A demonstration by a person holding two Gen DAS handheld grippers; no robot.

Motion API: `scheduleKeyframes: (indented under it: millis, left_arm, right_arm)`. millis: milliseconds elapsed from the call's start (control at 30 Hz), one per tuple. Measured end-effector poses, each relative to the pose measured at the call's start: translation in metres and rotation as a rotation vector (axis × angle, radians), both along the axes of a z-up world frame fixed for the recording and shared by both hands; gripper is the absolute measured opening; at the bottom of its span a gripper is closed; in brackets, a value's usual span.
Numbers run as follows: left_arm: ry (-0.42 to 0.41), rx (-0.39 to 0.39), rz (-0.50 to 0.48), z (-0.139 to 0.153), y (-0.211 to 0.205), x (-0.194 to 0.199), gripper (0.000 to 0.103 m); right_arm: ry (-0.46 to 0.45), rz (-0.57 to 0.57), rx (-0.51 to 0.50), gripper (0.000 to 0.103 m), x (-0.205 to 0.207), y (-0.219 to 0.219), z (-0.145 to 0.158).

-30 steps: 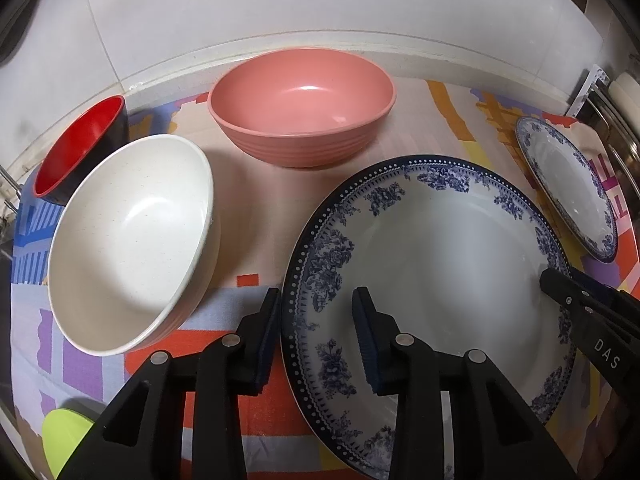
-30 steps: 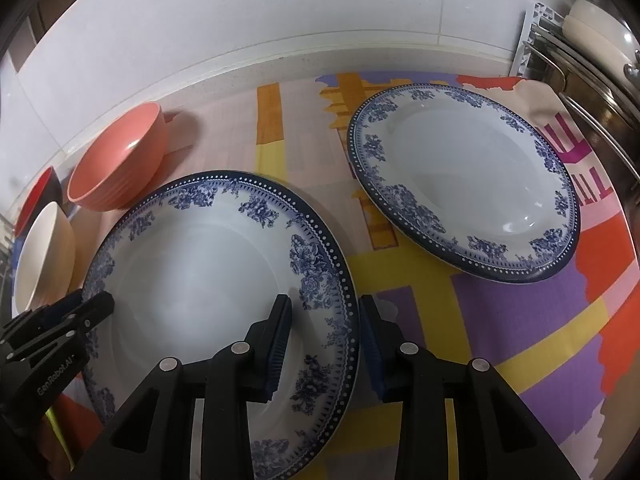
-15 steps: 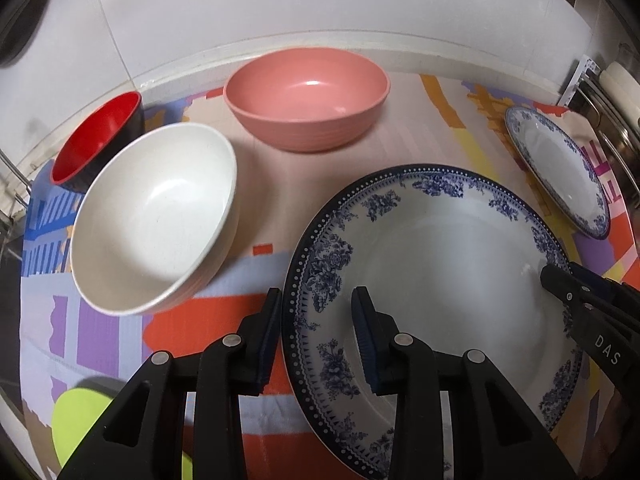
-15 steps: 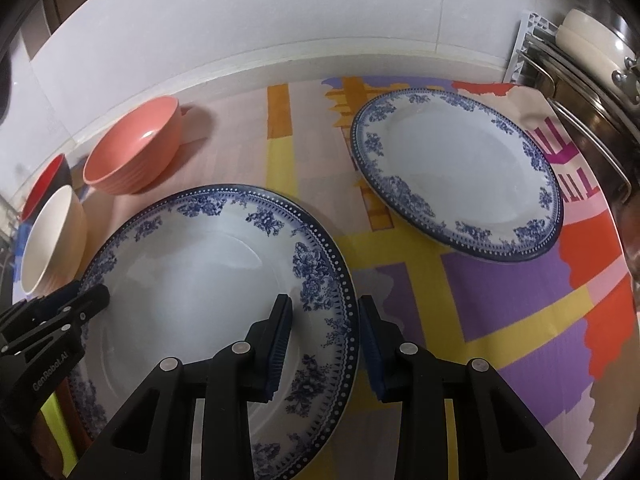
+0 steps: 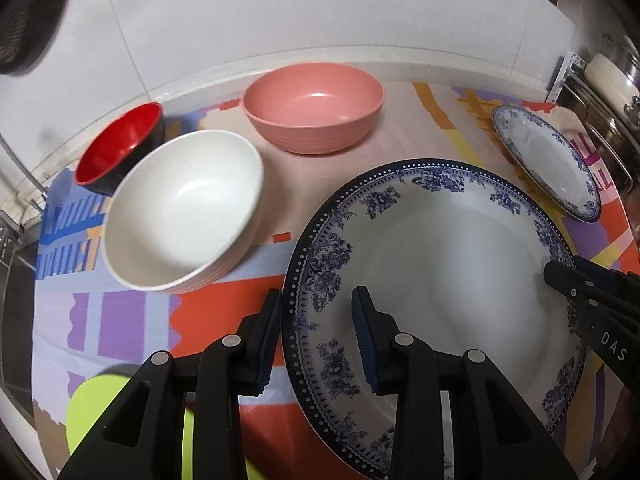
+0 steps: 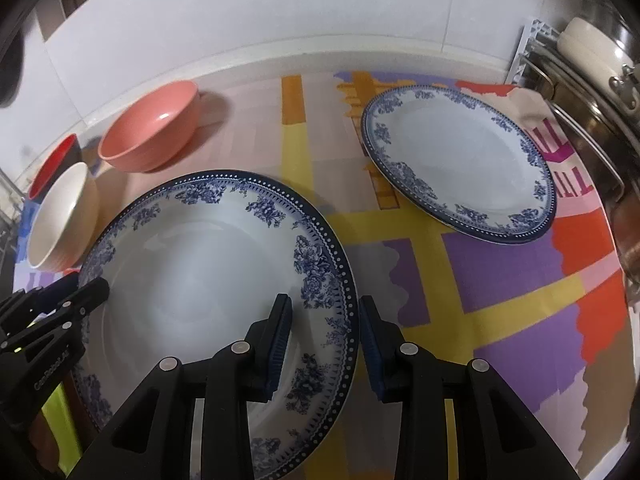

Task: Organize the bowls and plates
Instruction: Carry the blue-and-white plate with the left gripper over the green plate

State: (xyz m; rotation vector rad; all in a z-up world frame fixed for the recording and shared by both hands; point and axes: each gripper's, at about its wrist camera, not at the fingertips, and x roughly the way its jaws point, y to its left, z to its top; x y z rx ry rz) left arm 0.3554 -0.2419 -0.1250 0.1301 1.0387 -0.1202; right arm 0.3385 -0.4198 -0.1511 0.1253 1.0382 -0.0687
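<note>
Both jaws clamped on opposite rims of the large plate (image 5: 440,280), left gripper (image 5: 316,336), right gripper (image 6: 324,336), white bowl (image 5: 180,212) beside it, empty, pink bowl (image 5: 316,112) behind, empty, small plate (image 6: 460,160) apart.

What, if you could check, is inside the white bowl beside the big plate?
The white bowl looks empty: only its bare pale inside shows. Whatever lies beneath it on the patterned mat is covered.
</note>
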Motion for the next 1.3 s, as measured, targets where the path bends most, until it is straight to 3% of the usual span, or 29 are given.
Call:
scheduleKeyframes:
  millis: [333,800,1300]
  left_arm:
    - [-0.052,-0.008,0.055,0.024,0.031,-0.033,0.035]
    - [-0.118,0.008,0.142,0.051,0.103,-0.085,0.035]
    - [-0.093,0.026,0.192,0.053,0.192,-0.135,0.035]
  right_arm:
    - [-0.039,0.04,-0.005,0.035,-0.021,0.025,0.021]
    - [-0.092,0.145,-0.004,0.035,-0.054,0.091,0.051]
    - [-0.077,0.235,-0.005,0.035,-0.086,0.176,0.059]
